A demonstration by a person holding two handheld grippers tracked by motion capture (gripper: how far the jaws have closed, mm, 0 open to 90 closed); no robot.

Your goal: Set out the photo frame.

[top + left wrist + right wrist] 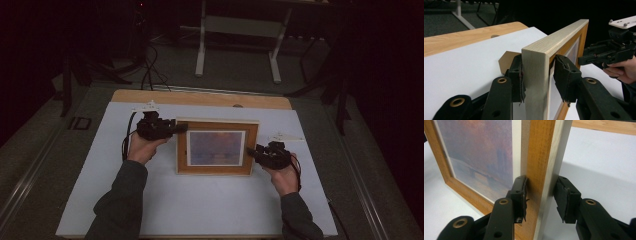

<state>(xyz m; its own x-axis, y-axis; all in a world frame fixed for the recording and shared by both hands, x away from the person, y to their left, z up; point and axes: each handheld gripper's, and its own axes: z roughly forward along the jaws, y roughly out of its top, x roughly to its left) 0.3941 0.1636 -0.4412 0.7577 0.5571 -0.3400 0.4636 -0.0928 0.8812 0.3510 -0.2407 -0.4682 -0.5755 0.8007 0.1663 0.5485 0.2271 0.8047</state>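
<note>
A wooden picture frame [218, 123] with a hazy river painting stands upright on the white mat [200, 205]. My left gripper [181, 128] straddles its upper left corner. In the left gripper view the left gripper [537, 75] has one pad against the frame's [554, 37] back and the other a little off its front. My right gripper [251, 152] straddles the frame's right edge. In the right gripper view the right gripper [540, 195] has one pad at the frame's [541, 150] front and the other slightly clear of the back. A brown stand flap [506, 60] shows behind the frame.
The mat covers a light wooden tabletop [150, 96] whose far strip is bare. Beyond it, on the dark floor, stands a white table base [240, 30] with cables at the left. The person's sleeves enter from the bottom edge.
</note>
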